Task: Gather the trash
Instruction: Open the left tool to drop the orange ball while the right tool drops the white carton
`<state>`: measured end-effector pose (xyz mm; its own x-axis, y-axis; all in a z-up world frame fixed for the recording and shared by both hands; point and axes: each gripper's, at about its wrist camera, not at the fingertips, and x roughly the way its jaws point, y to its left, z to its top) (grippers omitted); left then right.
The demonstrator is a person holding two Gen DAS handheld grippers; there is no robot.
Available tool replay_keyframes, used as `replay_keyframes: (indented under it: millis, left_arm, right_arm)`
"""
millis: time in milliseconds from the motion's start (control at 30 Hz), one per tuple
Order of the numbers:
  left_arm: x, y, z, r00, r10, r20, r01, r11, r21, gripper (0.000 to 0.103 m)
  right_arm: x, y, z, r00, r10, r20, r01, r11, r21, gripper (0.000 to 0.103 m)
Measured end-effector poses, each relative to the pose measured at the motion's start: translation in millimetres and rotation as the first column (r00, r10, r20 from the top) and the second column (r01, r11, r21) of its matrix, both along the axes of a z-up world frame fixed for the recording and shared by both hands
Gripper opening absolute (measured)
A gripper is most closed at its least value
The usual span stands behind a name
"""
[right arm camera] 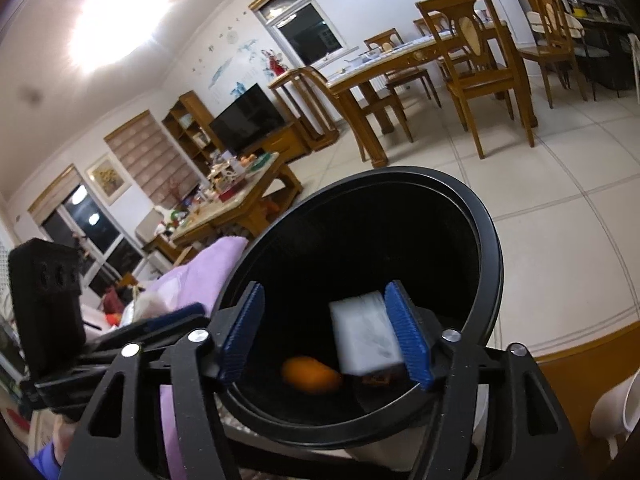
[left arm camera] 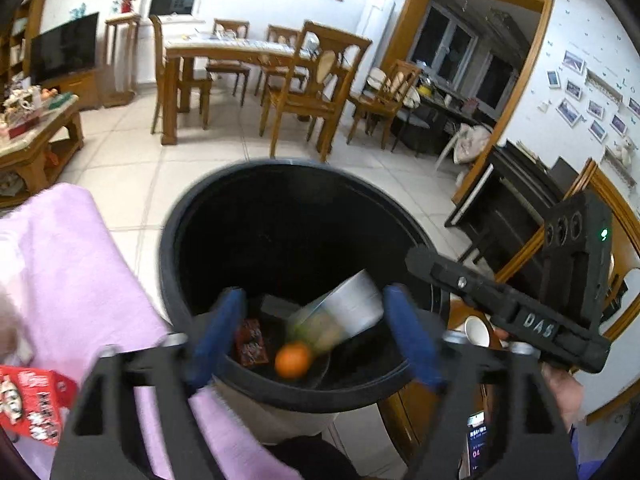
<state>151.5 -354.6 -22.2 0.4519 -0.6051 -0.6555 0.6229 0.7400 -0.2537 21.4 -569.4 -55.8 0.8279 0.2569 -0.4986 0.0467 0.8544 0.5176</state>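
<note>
"DAS" reads in raised letters on the right gripper point(left arm camera: 416, 260) body, seen from the left wrist view. A red box point(left arm camera: 30, 404) at lower left has white print, too blurred to read; a phone point(left arm camera: 478, 440) screen at the bottom shows "04".

Black bin point(left arm camera: 288, 208) sits right below both grippers, mouth up. Inside: an orange point(left arm camera: 294, 360), a red wrapper point(left arm camera: 250, 344), and a blurred silver container point(left arm camera: 344, 308).

Left gripper point(left arm camera: 316, 332) is wide open, blue pads over the bin's near rim, gripping nothing. Right gripper point(right arm camera: 326, 332) is also spread wide over the bin; a blurred white box point(right arm camera: 366, 332) lies against its right pad point(right arm camera: 408, 336), well apart from the left pad, so not clamped. Pink cloth point(left arm camera: 68, 264) lies left of the bin.
</note>
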Motion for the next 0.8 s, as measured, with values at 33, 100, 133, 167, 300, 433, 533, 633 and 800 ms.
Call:
replay_keyframes:
  millis: [33,100,133,167,300,433,533,633,800]
  left_arm:
    - [-3,6,6,1.000,0.007,0.014,-0.007,1.000,-0.010,0.087]
    - [-7,17,13,1.000,0.017,0.023,-0.017,1.000,-0.020,0.088]
    - [-8,27,18,0.999,0.026,0.026,-0.025,0.999,-0.031,0.088]
    - [-10,36,22,0.999,0.037,0.027,-0.036,0.999,-0.040,0.089]
    - [-15,86,36,0.994,0.105,0.030,-0.103,0.992,-0.073,0.090]
    - [-20,144,44,0.981,0.194,0.027,-0.191,0.978,-0.087,0.090]
    - [-32,198,46,0.960,0.279,0.017,-0.277,0.956,-0.093,0.090]
    - [-54,245,48,0.935,0.354,0.024,-0.351,0.932,-0.088,0.090]
    - [-90,319,45,0.884,0.467,0.032,-0.466,0.884,-0.041,0.090]
  right_arm:
    - [0,3,1,1.000,0.001,0.000,-0.001,1.000,-0.009,0.067]
    - [0,9,5,1.000,0.007,0.002,-0.007,1.000,-0.015,0.069]
    - [1,14,8,1.000,0.012,0.003,-0.012,1.000,-0.021,0.072]
    - [1,20,11,1.000,0.018,0.007,-0.017,1.000,-0.026,0.073]
    - [10,49,26,0.998,0.059,0.016,-0.059,0.997,-0.048,0.073]
    - [25,100,38,0.989,0.144,0.011,-0.143,0.986,-0.084,0.073]
    - [36,138,44,0.978,0.210,0.005,-0.208,0.973,-0.100,0.078]
    - [43,183,48,0.956,0.294,-0.006,-0.293,0.950,-0.107,0.078]
    - [43,272,53,0.880,0.473,-0.045,-0.475,0.870,-0.132,0.083]
